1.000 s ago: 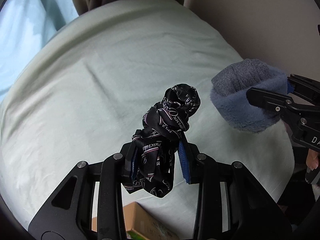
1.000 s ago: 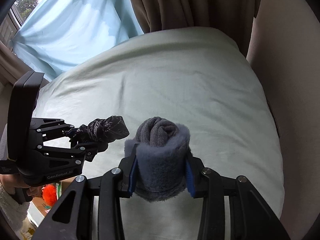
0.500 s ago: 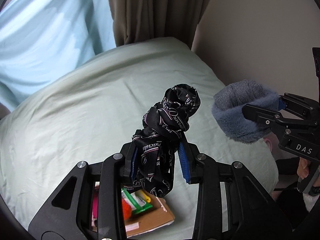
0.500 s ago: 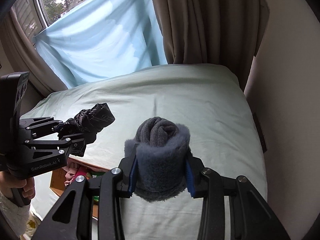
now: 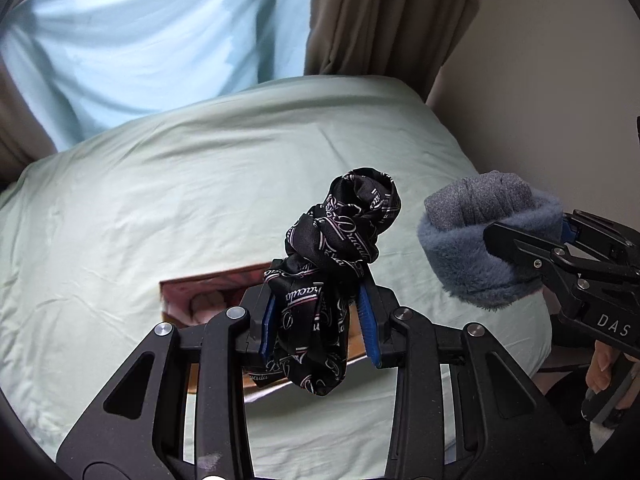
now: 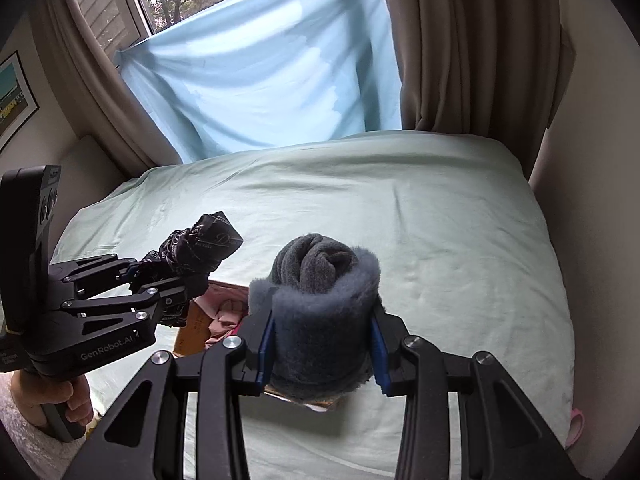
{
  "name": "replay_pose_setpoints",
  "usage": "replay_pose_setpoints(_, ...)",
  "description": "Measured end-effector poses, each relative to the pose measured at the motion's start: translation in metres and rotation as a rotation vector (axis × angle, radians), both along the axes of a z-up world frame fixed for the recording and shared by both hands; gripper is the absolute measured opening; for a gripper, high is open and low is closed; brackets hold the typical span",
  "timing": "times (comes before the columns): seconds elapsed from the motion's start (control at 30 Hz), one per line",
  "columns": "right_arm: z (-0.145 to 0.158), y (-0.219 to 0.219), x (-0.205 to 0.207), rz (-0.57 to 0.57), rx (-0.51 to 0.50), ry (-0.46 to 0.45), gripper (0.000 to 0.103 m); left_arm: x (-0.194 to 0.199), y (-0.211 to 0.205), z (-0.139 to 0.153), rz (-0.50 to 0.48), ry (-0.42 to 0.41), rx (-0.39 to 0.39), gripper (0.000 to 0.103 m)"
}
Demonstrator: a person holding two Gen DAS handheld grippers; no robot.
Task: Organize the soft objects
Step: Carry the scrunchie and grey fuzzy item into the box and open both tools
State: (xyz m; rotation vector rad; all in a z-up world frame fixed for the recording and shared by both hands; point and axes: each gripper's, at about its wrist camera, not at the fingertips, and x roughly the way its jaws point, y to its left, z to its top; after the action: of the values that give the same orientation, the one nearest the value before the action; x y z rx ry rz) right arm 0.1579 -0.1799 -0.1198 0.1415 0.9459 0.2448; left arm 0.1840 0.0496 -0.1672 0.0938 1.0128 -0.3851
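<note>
My left gripper (image 5: 318,330) is shut on a knotted black scarf (image 5: 340,240) with white lettering and holds it in the air above the bed. It also shows in the right wrist view (image 6: 160,280) with the scarf (image 6: 200,246). My right gripper (image 6: 322,346) is shut on a rolled grey-blue fuzzy sock bundle (image 6: 320,304), also held up; the bundle shows at the right of the left wrist view (image 5: 480,240). A cardboard box (image 5: 180,300) with pink soft things inside lies on the bed below both grippers.
A pale green bed sheet (image 6: 420,220) covers the bed. A light blue cloth (image 6: 260,80) hangs over the window behind it, with brown curtains (image 6: 480,40) on either side. A wall (image 5: 560,80) runs along the bed's right side.
Both grippers have risen and pulled back with their loads still held. The cardboard box has come into view below them, and more of the window and curtains shows.
</note>
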Motion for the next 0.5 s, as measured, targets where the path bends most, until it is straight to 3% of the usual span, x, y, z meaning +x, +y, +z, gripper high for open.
replay_pose_setpoints(0.27,-0.026,0.085,-0.010,0.014,0.012,0.063,0.036,0.005,0.075,-0.041,0.081,0.074,0.010,0.031)
replay_pose_setpoints(0.5,-0.066,0.132,-0.002,-0.009,0.027,0.157,0.036,0.010,0.111,-0.085,0.085,0.148,0.042,0.031)
